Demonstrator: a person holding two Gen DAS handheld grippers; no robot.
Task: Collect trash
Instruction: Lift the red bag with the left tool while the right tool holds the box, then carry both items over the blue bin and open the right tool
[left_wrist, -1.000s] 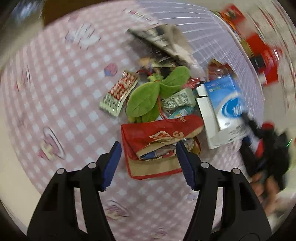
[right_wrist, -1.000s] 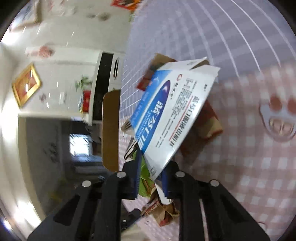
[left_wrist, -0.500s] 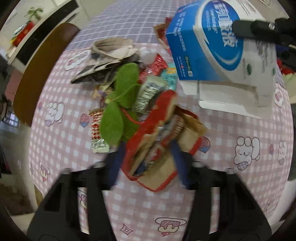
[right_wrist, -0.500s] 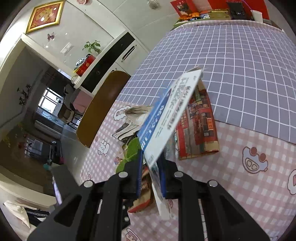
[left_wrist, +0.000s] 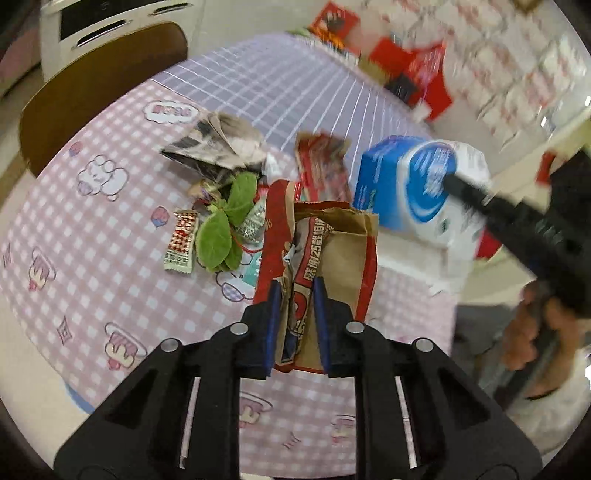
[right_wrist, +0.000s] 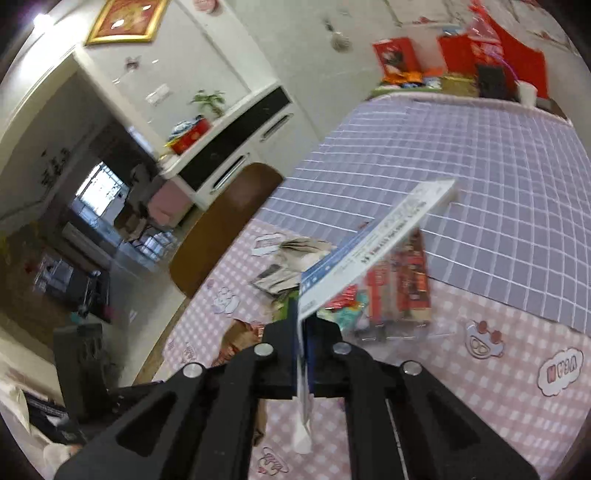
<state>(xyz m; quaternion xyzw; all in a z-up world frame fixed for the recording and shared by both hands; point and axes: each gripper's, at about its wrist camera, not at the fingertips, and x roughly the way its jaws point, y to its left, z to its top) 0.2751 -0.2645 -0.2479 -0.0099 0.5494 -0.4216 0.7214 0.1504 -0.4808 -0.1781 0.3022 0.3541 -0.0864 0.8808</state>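
My left gripper (left_wrist: 295, 295) is shut on a crumpled red and brown paper bag (left_wrist: 325, 251) and holds it above the pink checked tablecloth (left_wrist: 92, 258). My right gripper (right_wrist: 303, 332) is shut on a flattened blue and white carton (right_wrist: 373, 251), which also shows in the left wrist view (left_wrist: 417, 188), lifted at the right. On the table lie green leaves (left_wrist: 225, 225), a red and green wrapper (left_wrist: 181, 240), crumpled newspaper (left_wrist: 218, 144) and a red flat packet (left_wrist: 321, 162).
A brown chair back (left_wrist: 92, 81) stands at the table's far left edge. A purple grid cloth (right_wrist: 461, 177) covers the far half of the table. A white cabinet (right_wrist: 236, 140) stands behind the chair. Red items (right_wrist: 491, 55) sit at the far end.
My left gripper has closed on the paper bag and lifted it off the table. My right gripper has carried the carton up and to the right.
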